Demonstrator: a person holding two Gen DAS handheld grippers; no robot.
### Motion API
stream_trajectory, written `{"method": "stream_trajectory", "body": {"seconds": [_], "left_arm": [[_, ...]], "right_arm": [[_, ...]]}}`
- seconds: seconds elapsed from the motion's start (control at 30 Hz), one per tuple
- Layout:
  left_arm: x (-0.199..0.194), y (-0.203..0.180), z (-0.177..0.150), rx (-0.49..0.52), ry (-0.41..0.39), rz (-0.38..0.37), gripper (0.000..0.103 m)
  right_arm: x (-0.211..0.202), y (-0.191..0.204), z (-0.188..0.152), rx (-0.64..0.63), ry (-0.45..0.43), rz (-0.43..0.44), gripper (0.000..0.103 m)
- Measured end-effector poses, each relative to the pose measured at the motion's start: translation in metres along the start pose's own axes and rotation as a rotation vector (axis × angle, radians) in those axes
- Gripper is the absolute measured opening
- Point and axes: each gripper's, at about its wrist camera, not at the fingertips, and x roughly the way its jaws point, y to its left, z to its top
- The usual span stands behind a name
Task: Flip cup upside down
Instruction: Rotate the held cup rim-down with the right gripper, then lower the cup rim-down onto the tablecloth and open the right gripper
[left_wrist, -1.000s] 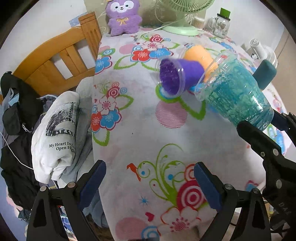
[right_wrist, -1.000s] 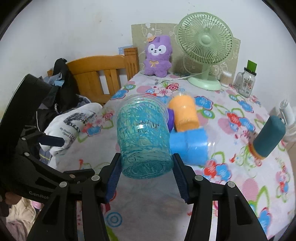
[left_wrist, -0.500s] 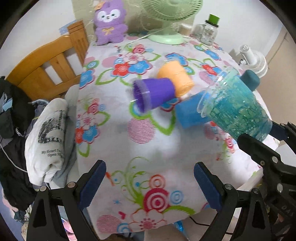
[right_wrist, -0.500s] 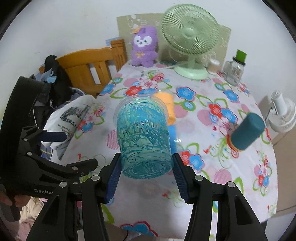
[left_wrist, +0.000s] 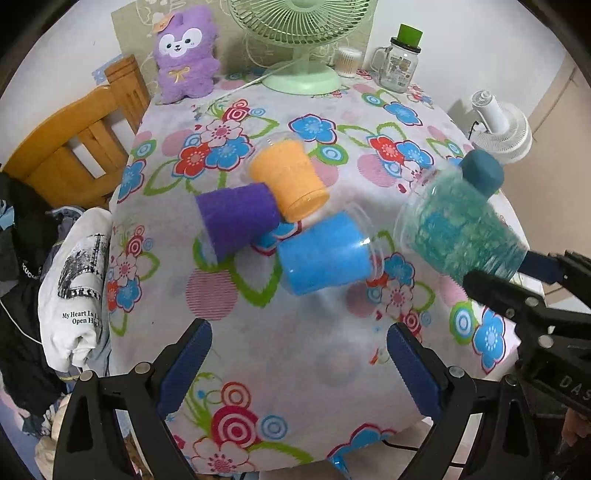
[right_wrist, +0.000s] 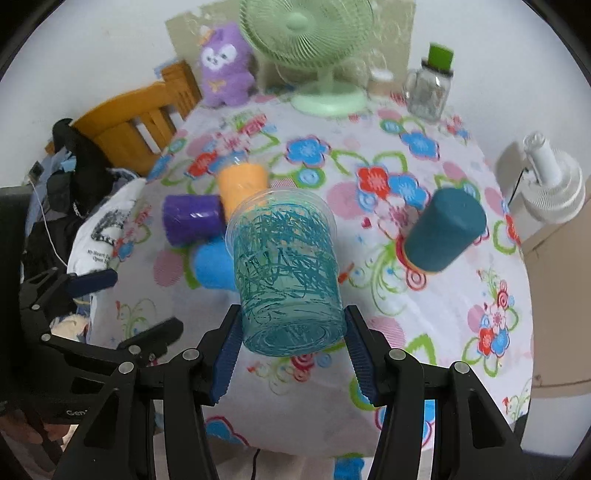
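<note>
My right gripper (right_wrist: 291, 350) is shut on a clear cup with teal scribbles (right_wrist: 286, 273), gripped near its base, rim pointing away, held in the air above the table. The same cup shows in the left wrist view (left_wrist: 458, 232), tilted, rim toward the upper left. My left gripper (left_wrist: 299, 365) is open and empty above the near part of the floral tablecloth (left_wrist: 295, 339). A purple cup (left_wrist: 236, 219), an orange cup (left_wrist: 290, 181) and a blue cup (left_wrist: 325, 254) lie on their sides together. A dark teal cup (right_wrist: 443, 229) stands upside down at the right.
A green fan (left_wrist: 299, 37), a purple plush toy (left_wrist: 184, 59) and a glass jar with a green lid (left_wrist: 400, 61) stand at the table's far edge. A wooden chair (left_wrist: 74, 140) with clothes (left_wrist: 77, 291) is at the left. A white fan (left_wrist: 498, 125) stands off the right side.
Both grippers have pulled back and risen, so more of the table shows. The scribbled cup stays in my right gripper. The lying cups have not moved.
</note>
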Motion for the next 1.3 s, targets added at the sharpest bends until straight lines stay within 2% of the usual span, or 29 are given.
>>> {"method": "stream_trajectory", "body": {"seconds": [0.17,0.73,1.0,1.2,1.3], "left_arm": [[0.008,-0.008,0.005,-0.032,0.017,0.002,0.097],[0.035,-0.015,0.014,-0.09,0.055,0.085,0.097],[0.04,-0.006,0.018,-0.143,0.074,0.095,0.097],[0.045,0.0,0.016,-0.158,0.097,0.093,0.097],[0.045,0.003,0.016,-0.157,0.106,0.102,0.097]], "right_arm": [[0.015,-0.018,0.005,-0.001,0.1,-0.018,0.057],[0.058,-0.022,0.023,-0.203,0.338,-0.049,0.058],[0.074,-0.017,0.036,-0.25,0.366,-0.049,0.058],[0.076,-0.013,0.041,-0.249,0.32,-0.021,0.059],[0.074,-0.012,0.041,-0.233,0.28,-0.013,0.065]]}}
